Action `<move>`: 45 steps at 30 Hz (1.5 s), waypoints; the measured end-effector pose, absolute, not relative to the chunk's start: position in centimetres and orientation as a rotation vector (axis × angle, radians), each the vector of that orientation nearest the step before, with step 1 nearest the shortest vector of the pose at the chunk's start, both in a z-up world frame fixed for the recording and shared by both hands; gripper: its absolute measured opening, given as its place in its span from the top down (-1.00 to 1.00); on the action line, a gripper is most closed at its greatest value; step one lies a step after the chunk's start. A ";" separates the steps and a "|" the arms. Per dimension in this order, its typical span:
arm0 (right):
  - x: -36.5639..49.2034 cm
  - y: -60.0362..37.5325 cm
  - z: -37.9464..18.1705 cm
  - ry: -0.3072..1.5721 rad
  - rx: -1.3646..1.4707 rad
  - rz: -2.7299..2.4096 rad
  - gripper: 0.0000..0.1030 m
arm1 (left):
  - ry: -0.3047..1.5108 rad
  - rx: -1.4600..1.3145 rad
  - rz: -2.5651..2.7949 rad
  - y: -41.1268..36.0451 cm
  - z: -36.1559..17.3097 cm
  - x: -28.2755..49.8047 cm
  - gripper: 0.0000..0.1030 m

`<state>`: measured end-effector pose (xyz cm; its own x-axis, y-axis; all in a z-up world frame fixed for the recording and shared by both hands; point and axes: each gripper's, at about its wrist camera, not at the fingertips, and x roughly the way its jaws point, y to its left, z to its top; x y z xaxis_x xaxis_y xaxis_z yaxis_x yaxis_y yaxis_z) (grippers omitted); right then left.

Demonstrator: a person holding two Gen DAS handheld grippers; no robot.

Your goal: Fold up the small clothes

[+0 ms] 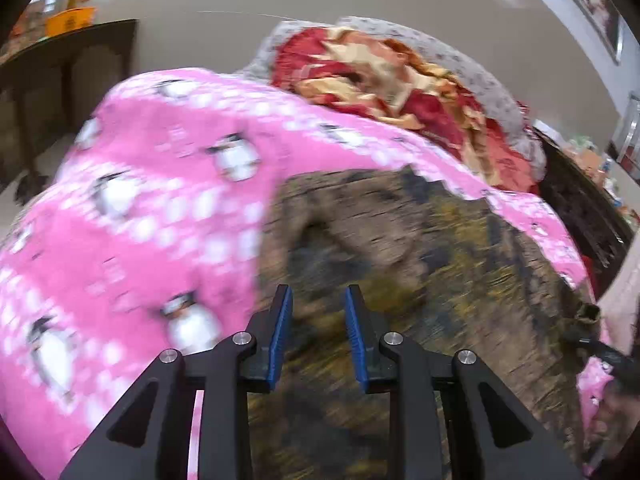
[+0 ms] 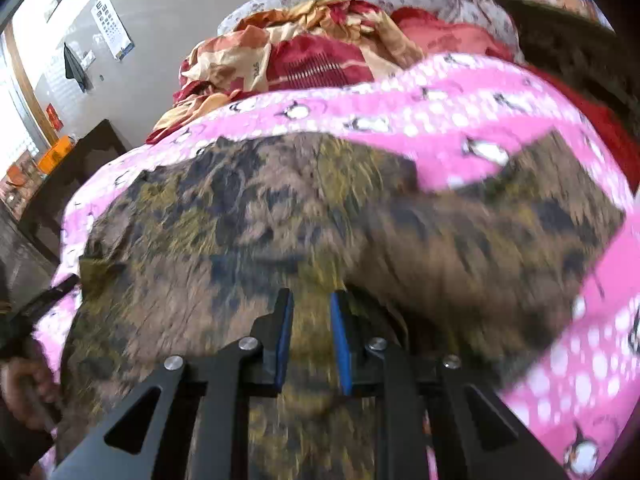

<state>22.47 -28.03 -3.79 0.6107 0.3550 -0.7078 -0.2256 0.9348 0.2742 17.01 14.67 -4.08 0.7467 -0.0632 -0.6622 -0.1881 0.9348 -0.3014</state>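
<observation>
On the near part of the bed, a camouflage garment (image 1: 400, 240) lies spread over a pink penguin blanket (image 1: 160, 200). It reaches from about the blanket's middle down to its near edge. Beyond it, at the far edge of the bed, a red and gold quilt (image 1: 380, 80) sits in a crumpled heap.

The garment is mostly open and fairly flat. In the right wrist view, a strip of pink shows between its main body and a part that runs off towards the right edge, which may be a sleeve or a leg. The pictures are too blurred to say which. I see no crisp crease or neat packet anywhere, and no pile of finished clothes. I judge the folding to be at its start: the piece is laid out, and at most a first flap is being raised.

The left gripper (image 1: 318, 320) has its blue pads drawn close together with only a narrow gap. In the other camera its tip meets the garment's left corner, so it seems to be pinching that corner. The right gripper (image 2: 310, 320) also has its pads close, with cloth filling the gap and bunching over one finger. From the left camera, a tuft of the fabric sits at its tip, so it looks clamped on the right corner.

Still to do are carrying the held edge across, squaring it, and making the later folds.
</observation>
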 end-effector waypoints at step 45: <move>29.1 -51.9 -7.7 0.772 0.348 0.003 -0.04 | 0.843 -0.242 -0.052 9.5 -8.1 11.2 0.13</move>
<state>29.09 -51.87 -7.73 0.7197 0.1291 -0.6822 0.1239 0.9429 0.3091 11.22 9.45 -8.07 0.6655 -0.1411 -0.7330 -0.0503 0.9713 -0.2327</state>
